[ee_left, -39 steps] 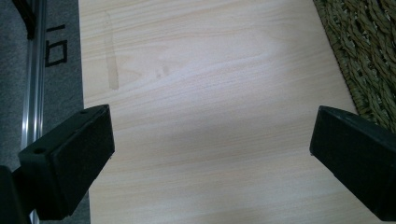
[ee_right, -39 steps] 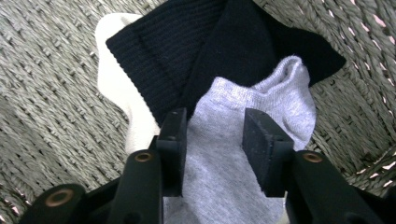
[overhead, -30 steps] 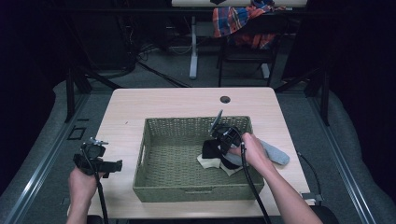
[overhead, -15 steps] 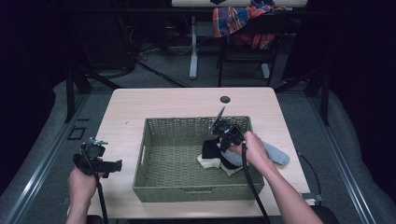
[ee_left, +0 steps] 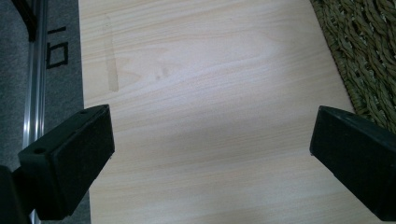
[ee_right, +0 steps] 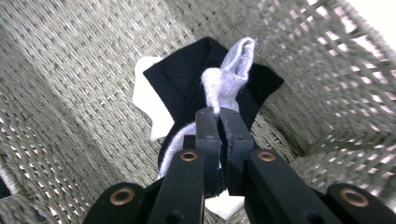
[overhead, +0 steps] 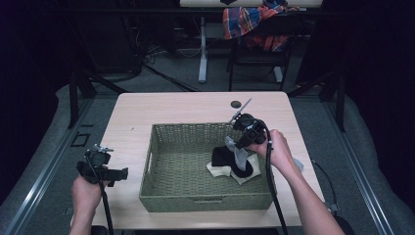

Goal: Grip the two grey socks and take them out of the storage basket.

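A green woven basket (overhead: pixel 147 169) stands in the middle of the pale wooden table (overhead: pixel 171 105). In its right half lie a black sock (overhead: pixel 224 157) and a white sock (overhead: pixel 214 169). My right gripper (overhead: pixel 231 142) is shut on a grey sock (overhead: pixel 240 157) and holds its top above the others, while its lower end still hangs onto the black one. In the right gripper view the jaws (ee_right: pixel 218 114) pinch the grey sock (ee_right: pixel 233 70) over the black sock (ee_right: pixel 182 84) and the white sock (ee_right: pixel 144 100). My left gripper (overhead: pixel 120 173) is open over bare table (ee_left: pixel 210 70) left of the basket (ee_left: pixel 364 51).
A grey-blue cloth (overhead: pixel 297 164) lies on the table beside the basket's right wall, partly behind the right hand. A small dark round hole (overhead: pixel 236 104) sits near the far table edge. A chair with a plaid cloth (overhead: pixel 249 22) stands beyond the table.
My right gripper has risen inside the basket, drawing the grey sock up off the black one. The left gripper has stayed where it was.
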Tool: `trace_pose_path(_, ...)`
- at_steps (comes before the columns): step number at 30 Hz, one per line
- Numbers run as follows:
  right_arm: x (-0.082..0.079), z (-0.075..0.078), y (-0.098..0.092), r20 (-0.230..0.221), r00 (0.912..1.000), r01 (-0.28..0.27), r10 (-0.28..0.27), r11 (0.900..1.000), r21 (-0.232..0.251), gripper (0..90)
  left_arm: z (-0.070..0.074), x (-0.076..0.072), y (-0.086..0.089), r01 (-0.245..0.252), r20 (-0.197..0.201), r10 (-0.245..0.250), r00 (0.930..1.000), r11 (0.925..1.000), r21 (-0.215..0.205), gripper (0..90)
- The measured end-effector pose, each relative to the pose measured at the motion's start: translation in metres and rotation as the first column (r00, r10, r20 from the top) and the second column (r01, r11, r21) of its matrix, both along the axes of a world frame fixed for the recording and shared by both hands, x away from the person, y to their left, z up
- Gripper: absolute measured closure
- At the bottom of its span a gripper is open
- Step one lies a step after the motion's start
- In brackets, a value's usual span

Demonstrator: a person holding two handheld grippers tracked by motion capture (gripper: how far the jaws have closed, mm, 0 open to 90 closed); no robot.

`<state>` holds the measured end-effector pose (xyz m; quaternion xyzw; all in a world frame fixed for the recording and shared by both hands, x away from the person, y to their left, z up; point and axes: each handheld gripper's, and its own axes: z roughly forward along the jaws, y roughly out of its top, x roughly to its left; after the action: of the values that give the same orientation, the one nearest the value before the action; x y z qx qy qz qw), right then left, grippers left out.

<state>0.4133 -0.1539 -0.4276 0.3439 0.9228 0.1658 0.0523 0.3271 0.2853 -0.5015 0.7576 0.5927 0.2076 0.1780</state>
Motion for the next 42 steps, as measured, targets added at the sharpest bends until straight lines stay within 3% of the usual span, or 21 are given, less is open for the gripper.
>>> trace_pose_path(3, -0.003, 0.009, -0.005, 0.017, 0.9997, 0.017, -0.017, 0.999, 0.037, 87.8, 0.000, 0.000, 0.000, -0.003, 0.001, 0.003, 1.0000, 1.0000, -0.002, 0.0)
trace_pose_path(30, -0.025, 0.065, -0.025, 0.111, 0.9936, 0.006, -0.016, 0.996, 0.090, 87.7, 0.000, 0.000, -0.001, 0.000, -0.001, 0.000, 1.0000, 1.0000, -0.003, 0.0)
trace_pose_path(42, -0.032, 0.083, -0.041, 0.148, 0.9877, 0.029, -0.050, 0.990, 0.138, 87.7, 0.000, 0.000, 0.000, 0.001, -0.004, -0.001, 1.0000, 1.0000, -0.004, 0.0)
